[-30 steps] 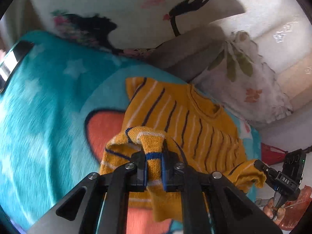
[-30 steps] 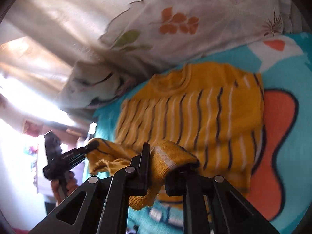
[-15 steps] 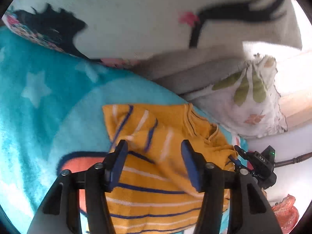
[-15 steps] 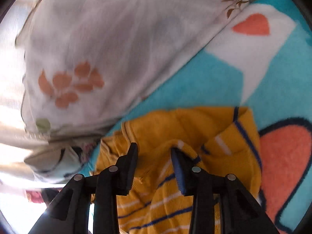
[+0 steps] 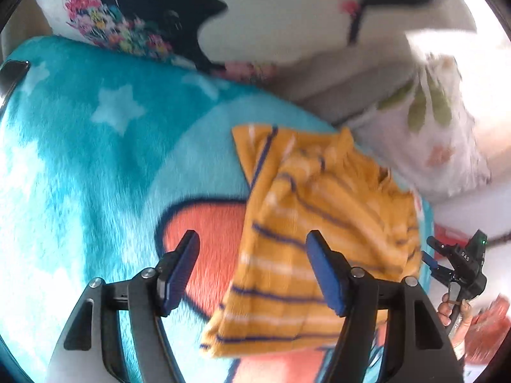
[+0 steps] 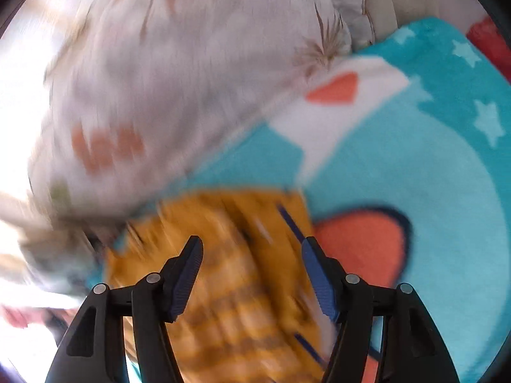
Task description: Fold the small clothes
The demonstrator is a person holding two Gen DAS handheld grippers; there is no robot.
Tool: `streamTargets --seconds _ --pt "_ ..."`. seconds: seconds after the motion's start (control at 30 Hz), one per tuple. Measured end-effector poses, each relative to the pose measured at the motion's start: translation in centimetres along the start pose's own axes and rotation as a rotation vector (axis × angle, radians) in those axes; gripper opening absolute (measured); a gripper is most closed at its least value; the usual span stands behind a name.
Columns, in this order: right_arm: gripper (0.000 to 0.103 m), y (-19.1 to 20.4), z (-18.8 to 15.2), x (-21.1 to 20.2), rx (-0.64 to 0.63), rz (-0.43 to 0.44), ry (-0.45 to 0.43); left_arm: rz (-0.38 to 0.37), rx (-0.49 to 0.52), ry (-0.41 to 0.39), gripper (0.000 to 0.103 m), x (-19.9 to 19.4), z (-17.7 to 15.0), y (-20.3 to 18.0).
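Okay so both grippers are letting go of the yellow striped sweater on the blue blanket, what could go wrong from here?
1. The yellow striped sweater looks rumpled near its top edge, so the fold may sit uneven or spring open.
2. The left gripper and right gripper hang just over it with jaws opening and nothing pinched; a pad could snag the knit while pulling away.
3. The floral pillow lies close against the sweater's far side and could crowd the next fold.

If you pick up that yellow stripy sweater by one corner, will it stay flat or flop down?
Probably flop: the yellow sweater is soft knit, already folded over and rumpled. It likely weighs little, and the fuzzy blanket might drag at it.
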State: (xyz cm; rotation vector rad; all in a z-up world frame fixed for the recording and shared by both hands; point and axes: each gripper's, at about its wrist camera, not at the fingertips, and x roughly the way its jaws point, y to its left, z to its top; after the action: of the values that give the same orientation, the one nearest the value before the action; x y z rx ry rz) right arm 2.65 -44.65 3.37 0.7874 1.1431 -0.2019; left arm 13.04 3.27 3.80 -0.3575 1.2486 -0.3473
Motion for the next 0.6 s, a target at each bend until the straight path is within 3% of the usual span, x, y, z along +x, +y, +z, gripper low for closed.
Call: streamTargets --seconds 0.1,0.23,0.3,0.37,0.47,0.5,0.53,0.57,0.6 --pt "0.069 -1.6 -3.2 0.3 -0.024 -0.006 0.049 -0.018 0.026 0.039 0.074 1.0 -1.3 0.1" --pt "0.069 -2.6 -4.9 1.6 0.018 0.055 0.065 -0.108 0.01 0.107 0.075 2.9 -2.3 0.4" --pt "0.07 -2.5 -5.2 2.3 0.021 0.077 0.051 -0.13 0.022 0.096 0.08 3.2 -2.4 -0.2" --pt "0.08 -1.2 -5.3 2.9 0.002 0.084 0.017 -0.157 0.026 0.122 0.08 3.8 -2.6 -1.1" --pt "0.087 1.2 -5.1 3.6 -0.052 0.049 -0.017 -0.067 0.066 0.102 0.079 4.1 -3.1 -2.6" --pt "0.087 2.3 -5.2 4.1 -0.077 0.021 -0.023 -0.022 0.082 0.105 0.06 4.1 -3.2 -3.1" --pt "0.083 2.8 -5.2 4.3 -0.097 0.007 -0.013 0.007 0.089 0.119 0.047 4.0 -3.2 -3.4" --pt "0.055 3.0 -5.1 4.4 -0.103 0.025 0.005 0.006 0.079 0.125 0.034 3.4 -3.1 -3.4" --pt "0.037 2.9 -4.9 4.5 -0.08 0.102 0.058 -0.006 0.061 0.117 0.028 2.6 -3.2 -3.3"
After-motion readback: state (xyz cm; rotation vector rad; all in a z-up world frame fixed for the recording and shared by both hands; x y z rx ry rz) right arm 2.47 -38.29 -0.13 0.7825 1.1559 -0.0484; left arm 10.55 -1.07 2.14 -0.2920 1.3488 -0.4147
